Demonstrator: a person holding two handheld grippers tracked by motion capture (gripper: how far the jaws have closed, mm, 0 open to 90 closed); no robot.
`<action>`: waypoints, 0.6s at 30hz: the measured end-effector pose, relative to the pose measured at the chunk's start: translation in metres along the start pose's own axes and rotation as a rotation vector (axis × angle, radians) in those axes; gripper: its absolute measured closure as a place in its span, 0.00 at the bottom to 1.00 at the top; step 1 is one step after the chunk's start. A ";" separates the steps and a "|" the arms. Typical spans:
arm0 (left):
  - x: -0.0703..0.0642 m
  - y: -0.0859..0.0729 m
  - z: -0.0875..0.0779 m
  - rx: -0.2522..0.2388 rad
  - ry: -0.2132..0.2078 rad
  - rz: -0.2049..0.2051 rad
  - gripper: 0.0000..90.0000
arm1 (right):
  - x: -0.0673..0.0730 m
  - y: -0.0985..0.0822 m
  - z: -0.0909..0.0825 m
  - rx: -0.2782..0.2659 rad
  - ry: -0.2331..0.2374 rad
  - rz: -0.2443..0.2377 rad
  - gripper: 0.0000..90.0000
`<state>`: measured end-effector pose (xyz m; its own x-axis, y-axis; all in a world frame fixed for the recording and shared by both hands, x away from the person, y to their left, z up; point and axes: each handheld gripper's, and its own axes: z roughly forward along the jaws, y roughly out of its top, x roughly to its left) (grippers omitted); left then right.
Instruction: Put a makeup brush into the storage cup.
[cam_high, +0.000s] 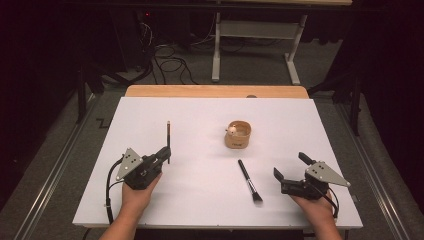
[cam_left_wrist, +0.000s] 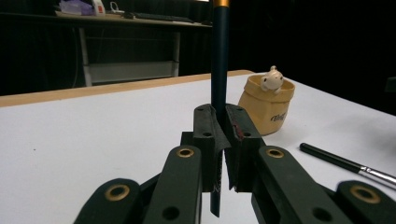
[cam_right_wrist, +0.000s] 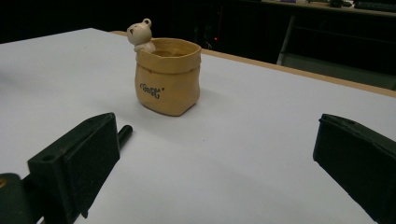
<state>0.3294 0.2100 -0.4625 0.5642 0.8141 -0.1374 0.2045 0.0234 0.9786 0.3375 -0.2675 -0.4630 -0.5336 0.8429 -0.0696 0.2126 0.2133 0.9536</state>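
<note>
My left gripper, lower left, clamps the dark pencil; open desk surrounds it. Right gripper, lower right, gapes; brush and bear pot lie between.

A thin dark pencil with a gold band near its far end is held clamped at its near end in the left gripper, its shaft pointing away across the white bench, left of the pot.
</note>
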 end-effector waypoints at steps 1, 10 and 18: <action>0.000 0.000 0.000 -0.001 -0.005 -0.008 0.93 | 0.001 0.001 0.000 0.003 -0.001 -0.001 0.01; -0.003 0.002 0.000 0.003 -0.027 0.002 0.93 | 0.019 0.020 0.007 -0.008 0.037 -0.032 0.01; -0.004 0.003 0.000 -0.002 -0.033 0.000 0.93 | 0.029 0.044 0.018 -0.014 0.081 -0.023 0.01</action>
<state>0.3277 0.2072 -0.4586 0.5903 0.7945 -0.1426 0.2031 0.0248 0.9788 0.3461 -0.2246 -0.4283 -0.6031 0.7947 -0.0685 0.1877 0.2249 0.9561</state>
